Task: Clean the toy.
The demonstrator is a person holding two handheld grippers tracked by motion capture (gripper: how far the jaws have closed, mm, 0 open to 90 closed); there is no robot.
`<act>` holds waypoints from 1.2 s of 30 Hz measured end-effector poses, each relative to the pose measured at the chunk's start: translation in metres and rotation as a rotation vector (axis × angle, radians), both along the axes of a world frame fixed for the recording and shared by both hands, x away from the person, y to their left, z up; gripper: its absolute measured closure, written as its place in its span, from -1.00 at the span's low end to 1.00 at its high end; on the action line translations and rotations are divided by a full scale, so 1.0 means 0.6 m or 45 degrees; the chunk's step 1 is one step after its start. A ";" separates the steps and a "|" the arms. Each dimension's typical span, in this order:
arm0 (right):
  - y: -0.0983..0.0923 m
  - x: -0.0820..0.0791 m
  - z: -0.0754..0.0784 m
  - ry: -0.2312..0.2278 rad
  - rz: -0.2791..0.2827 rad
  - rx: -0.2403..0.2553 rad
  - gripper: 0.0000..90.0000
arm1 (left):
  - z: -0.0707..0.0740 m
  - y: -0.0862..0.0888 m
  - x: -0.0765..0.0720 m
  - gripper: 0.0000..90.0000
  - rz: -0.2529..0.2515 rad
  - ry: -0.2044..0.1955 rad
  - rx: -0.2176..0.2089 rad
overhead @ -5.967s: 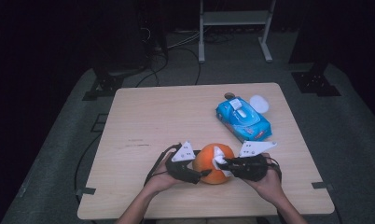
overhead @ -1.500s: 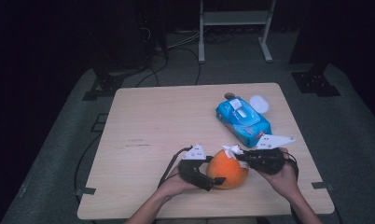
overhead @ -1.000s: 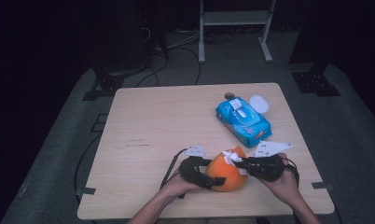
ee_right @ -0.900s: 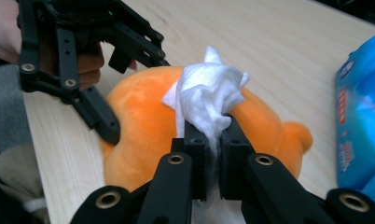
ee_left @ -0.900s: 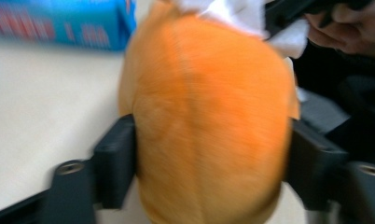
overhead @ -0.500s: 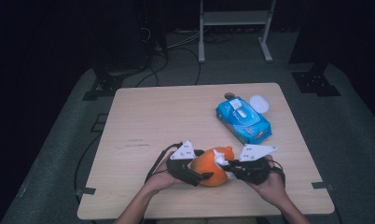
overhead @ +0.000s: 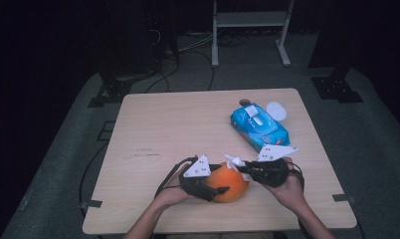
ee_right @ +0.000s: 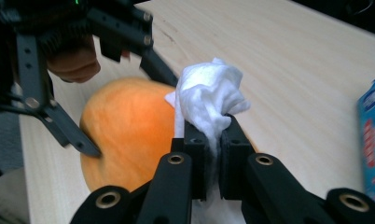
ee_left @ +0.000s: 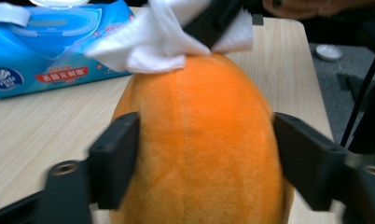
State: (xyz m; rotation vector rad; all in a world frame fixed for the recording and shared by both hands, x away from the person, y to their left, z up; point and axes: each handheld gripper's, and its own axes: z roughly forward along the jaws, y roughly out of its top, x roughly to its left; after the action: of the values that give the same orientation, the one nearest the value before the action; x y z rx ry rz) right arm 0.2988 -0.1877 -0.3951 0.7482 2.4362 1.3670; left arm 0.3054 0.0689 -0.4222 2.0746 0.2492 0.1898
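An orange plush fruit (overhead: 231,186) rests on the wooden table (overhead: 178,124) near its front edge. My left gripper (overhead: 219,180) comes at it from the left. Its jaws have just been closing and now press on both sides of the orange fruit (ee_left: 199,140). My right gripper (overhead: 241,170) reaches in from the right, shut on a crumpled white wipe (overhead: 234,161). In the right gripper view, the wipe (ee_right: 209,93) sticks up from the right gripper (ee_right: 212,140) and lies against the top of the fruit (ee_right: 125,130). The left gripper view has the wipe (ee_left: 153,42) on the fruit's far end.
A blue pack of wet wipes (overhead: 260,127) lies at the back right of the table with its white lid (overhead: 276,110) flipped open. A metal stand (overhead: 250,20) and cables are on the dark floor behind the table.
Since a second ago both hands and the orange fruit have shifted a little to the left. The right gripper has kept the wipe on the fruit's top the whole time.
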 end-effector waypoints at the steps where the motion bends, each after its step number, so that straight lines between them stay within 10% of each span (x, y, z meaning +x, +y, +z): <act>1: -0.001 -0.002 -0.004 0.004 0.004 -0.004 0.85 | 0.003 -0.002 0.002 -0.63 0.008 0.039 -0.005; 21: 0.025 -0.018 -0.011 -0.004 0.015 -0.020 0.85 | -0.017 0.007 0.020 -0.90 0.054 0.149 0.037; 27: 0.013 -0.020 -0.004 -0.035 -0.005 -0.025 0.85 | -0.016 0.015 0.016 -0.44 0.016 0.068 0.067; 36: -0.037 -0.002 -0.026 0.057 -0.098 -0.027 0.85 | -0.023 0.035 0.027 -0.49 0.024 0.101 0.012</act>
State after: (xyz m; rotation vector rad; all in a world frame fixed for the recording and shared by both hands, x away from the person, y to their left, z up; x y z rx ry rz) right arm 0.2973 -0.2099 -0.4110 0.8676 2.4247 1.3079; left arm 0.3214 0.0896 -0.4359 2.0922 0.3165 0.1207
